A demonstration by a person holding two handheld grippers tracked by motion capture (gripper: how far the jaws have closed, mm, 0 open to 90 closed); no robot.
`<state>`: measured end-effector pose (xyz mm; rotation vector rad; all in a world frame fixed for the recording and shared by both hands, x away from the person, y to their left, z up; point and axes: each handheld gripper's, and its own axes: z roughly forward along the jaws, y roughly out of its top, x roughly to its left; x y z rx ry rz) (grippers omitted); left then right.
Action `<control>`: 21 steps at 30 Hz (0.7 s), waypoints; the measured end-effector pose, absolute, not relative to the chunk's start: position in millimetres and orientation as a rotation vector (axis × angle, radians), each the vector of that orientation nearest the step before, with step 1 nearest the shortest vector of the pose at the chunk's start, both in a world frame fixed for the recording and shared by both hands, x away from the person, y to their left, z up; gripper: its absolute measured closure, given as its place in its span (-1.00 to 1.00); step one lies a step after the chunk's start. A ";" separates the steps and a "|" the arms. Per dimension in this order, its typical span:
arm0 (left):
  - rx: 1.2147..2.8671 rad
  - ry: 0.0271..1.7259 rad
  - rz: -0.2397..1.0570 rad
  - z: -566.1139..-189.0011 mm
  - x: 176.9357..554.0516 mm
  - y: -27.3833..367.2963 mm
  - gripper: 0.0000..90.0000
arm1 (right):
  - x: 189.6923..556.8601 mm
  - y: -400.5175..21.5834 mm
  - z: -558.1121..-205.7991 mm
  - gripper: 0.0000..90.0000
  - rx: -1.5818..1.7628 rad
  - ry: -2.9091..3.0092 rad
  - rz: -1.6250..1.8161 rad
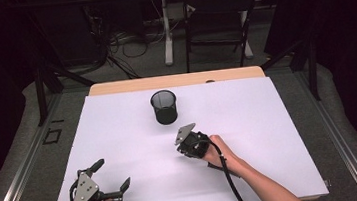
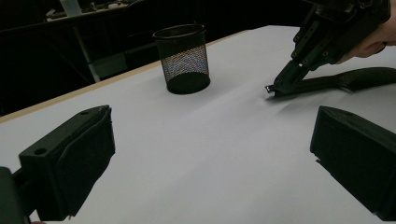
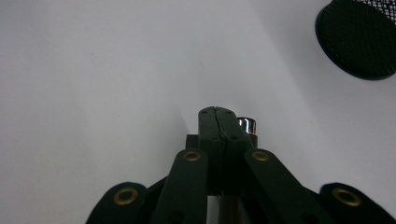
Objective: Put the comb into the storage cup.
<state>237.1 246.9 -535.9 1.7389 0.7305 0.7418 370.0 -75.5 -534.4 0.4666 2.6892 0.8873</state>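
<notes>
Step in hand, by judgement: pick-up. Right tongs (image 2: 273, 89) pressed together at the worktop (image 1: 120, 137), right of centre in the high view; small chrome-capped item (image 3: 246, 124) just beside the tips, centre of the right gripper view. Whether actually pinched: cannot tell. Left tongs (image 1: 111, 175) spread, empty, lower left. Next likely: lift, carry to mesh cup (image 1: 164, 107), upper centre, release above the rim. Item's body hidden behind the tongs; identity unclear.
</notes>
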 end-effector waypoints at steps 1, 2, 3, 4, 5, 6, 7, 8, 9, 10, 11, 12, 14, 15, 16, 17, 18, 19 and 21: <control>1.739 0.730 0.743 -535.9 237.1 246.9 -1.00 | 371.2 -75.5 -534.8 1.00 0.470 2.690 0.882; 1.737 0.730 0.742 -535.7 236.9 246.9 -1.00 | 372.1 -75.8 -535.2 1.00 0.480 2.689 0.879; 1.737 0.731 0.743 -535.5 236.5 247.0 -1.00 | 373.4 -76.1 -535.3 1.00 0.487 2.692 0.874; 1.737 0.730 0.744 -535.4 236.2 246.9 -1.00 | 375.2 -76.5 -535.8 1.00 0.484 2.694 0.880; 1.736 0.731 0.744 -535.4 236.1 247.0 -1.00 | 375.7 -76.5 -535.9 1.00 0.498 2.694 0.867; 1.734 0.733 0.744 -535.4 236.3 247.2 -1.00 | 376.8 -76.6 -536.2 1.00 0.502 2.695 0.856; 1.736 0.733 0.744 -535.4 236.5 247.3 -1.00 | 377.8 -76.4 -536.5 1.00 0.515 2.698 0.856; 1.738 0.732 0.744 -535.4 236.8 247.3 -1.00 | 379.1 -76.5 -536.7 1.00 0.512 2.696 0.853; 1.738 0.732 0.745 -535.6 236.7 247.0 -1.00 | 380.0 -76.2 -537.1 1.00 0.524 2.695 0.852; 1.737 0.733 0.744 -535.5 236.5 246.8 -1.00 | 382.8 -76.3 -537.3 1.00 0.524 2.695 0.846; 1.737 0.732 0.744 -535.5 236.4 246.6 -1.00 | 382.8 -76.3 -537.3 1.00 0.524 2.695 0.846; 1.737 0.732 0.744 -535.4 236.4 246.6 -1.00 | 383.7 -76.3 -537.3 1.00 0.534 2.700 0.828; 1.737 0.733 0.744 -535.5 236.5 246.8 -1.00 | 386.8 -77.4 -537.0 1.00 0.556 2.696 0.809; 1.738 0.732 0.745 -535.5 236.6 247.0 -1.00 | 386.8 -77.4 -537.0 1.00 0.556 2.696 0.809; 1.737 0.732 0.745 -535.4 236.6 247.2 -1.00 | 389.0 -78.8 -536.3 1.00 0.571 2.691 0.808; 1.737 0.731 0.744 -535.4 236.7 247.3 -1.00 | 389.7 -79.3 -536.2 1.00 0.576 2.688 0.812; 1.738 0.732 0.744 -535.5 236.8 247.2 -1.00 | 389.7 -79.3 -536.2 1.00 0.576 2.688 0.812; 1.737 0.732 0.743 -535.6 236.8 247.0 -1.00 | 390.3 -80.0 -535.5 1.00 0.581 2.683 0.805; 1.737 0.732 0.743 -535.6 236.7 246.7 -1.00 | 392.3 -81.3 -535.4 1.00 0.590 2.680 0.805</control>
